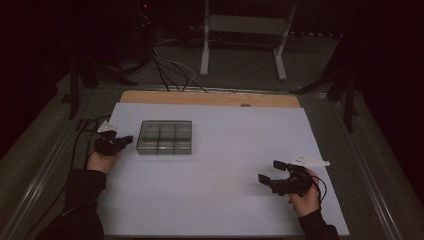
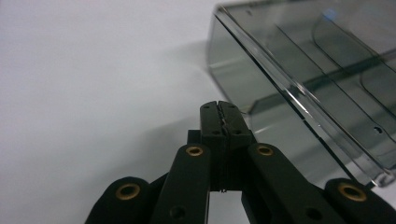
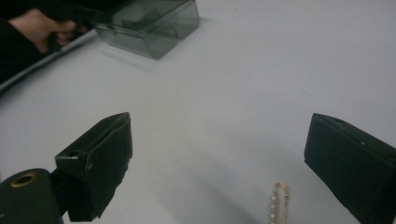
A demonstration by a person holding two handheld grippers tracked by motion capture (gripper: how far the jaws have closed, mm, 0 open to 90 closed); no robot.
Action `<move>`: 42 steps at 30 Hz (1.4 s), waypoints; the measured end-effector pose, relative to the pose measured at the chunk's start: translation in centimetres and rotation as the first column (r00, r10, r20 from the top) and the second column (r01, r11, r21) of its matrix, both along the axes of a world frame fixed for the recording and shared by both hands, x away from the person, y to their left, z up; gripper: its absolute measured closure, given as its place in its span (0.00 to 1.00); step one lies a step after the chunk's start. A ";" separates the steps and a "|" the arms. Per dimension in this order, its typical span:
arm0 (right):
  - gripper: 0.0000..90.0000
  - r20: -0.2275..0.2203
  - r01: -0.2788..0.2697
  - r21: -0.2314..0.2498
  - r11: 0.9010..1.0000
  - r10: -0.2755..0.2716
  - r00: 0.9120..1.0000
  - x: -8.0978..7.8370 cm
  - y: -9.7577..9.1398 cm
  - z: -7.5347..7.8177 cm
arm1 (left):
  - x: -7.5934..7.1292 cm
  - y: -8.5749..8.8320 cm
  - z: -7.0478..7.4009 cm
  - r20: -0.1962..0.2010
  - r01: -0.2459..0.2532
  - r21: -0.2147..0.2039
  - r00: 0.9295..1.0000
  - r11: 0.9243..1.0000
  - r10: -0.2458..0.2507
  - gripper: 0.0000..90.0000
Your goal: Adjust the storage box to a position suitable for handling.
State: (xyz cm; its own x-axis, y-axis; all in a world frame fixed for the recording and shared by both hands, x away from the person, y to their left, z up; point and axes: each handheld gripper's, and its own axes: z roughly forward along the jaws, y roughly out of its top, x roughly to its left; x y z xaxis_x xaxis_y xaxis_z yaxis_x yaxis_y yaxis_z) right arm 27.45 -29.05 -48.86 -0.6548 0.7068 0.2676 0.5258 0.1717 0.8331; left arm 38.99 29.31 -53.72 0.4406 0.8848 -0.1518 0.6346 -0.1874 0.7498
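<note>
One smoky clear compartment box (image 1: 165,137), six cells counted, left of centre in high view. Left gripper (image 1: 127,139) just beside box, jaws pressed together, empty. Right gripper (image 1: 272,171) lower right, jaws spread wide. One thin chain (image 3: 276,201) bottom edge, right gripper view.

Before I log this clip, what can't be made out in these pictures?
- Box contents: high view too dark and small; left gripper view shows tinted walls, far end cut off by the edge.
- Chain: cut off by the bottom edge in the right gripper view.
- Left hand-held gripper: jaws shut; anything pinched is too thin to tell.
</note>
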 end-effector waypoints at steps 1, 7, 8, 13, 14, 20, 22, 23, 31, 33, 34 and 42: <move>0.02 0.000 -0.008 0.016 1.000 0.008 1.000 0.0 0.0 0.0 | 0.2 -0.4 -0.1 -0.008 0.021 -0.009 1.000 1.000 -0.021 1.00; 0.01 0.051 -0.064 -0.007 0.998 0.064 0.997 0.2 0.8 0.1 | 0.5 -1.0 -0.4 -0.013 0.040 -0.053 0.999 0.998 -0.041 1.00; 0.01 0.051 -0.064 -0.007 0.998 0.064 0.997 0.2 0.8 0.1 | 0.5 -1.0 -0.5 -0.012 0.040 -0.059 0.999 0.997 -0.041 1.00; 0.01 0.110 -0.055 -0.031 0.998 0.058 0.992 0.4 1.6 0.3 | 0.6 -2.0 -0.3 -0.020 0.070 -0.067 0.997 0.995 -0.072 1.00; 0.01 0.144 -0.057 -0.027 0.998 0.061 0.988 0.4 2.0 0.8 | 0.6 -2.3 -0.2 -0.021 0.081 -0.068 0.996 0.994 -0.083 1.00; 0.07 0.109 -0.134 -0.011 0.991 0.135 0.985 1.3 3.3 1.6 | 1.2 -4.5 0.1 -0.020 0.122 -0.082 0.992 0.989 -0.124 1.00; 0.07 0.095 -0.147 -0.006 0.989 0.147 0.985 1.8 3.8 1.7 | 1.4 -5.3 0.2 -0.020 0.136 -0.086 0.990 0.987 -0.138 1.00; 0.07 0.087 -0.150 -0.010 0.989 0.150 0.985 2.0 4.0 1.7 | 1.5 -5.6 0.3 -0.022 0.142 -0.089 0.989 0.986 -0.144 1.00; 0.08 0.053 -0.173 -0.041 0.984 0.175 0.983 4.2 5.7 1.9 | 2.4 -8.4 0.4 -0.016 0.183 -0.094 0.983 0.979 -0.186 1.00; 0.05 0.050 -0.174 -0.041 0.984 0.176 0.983 5.2 6.0 2.2 | 2.7 -9.3 0.4 -0.015 0.191 -0.103 0.981 0.976 -0.194 1.00; 0.04 0.051 -0.172 -0.043 0.984 0.175 0.983 5.6 6.1 2.3 | 2.8 -9.6 0.3 -0.017 0.201 -0.103 0.979 0.974 -0.203 1.00; 0.04 0.023 -0.149 -0.035 0.988 0.150 0.988 9.8 6.8 3.2 | 2.6 -10.3 0.6 -0.014 0.201 -0.097 0.979 0.975 -0.204 1.00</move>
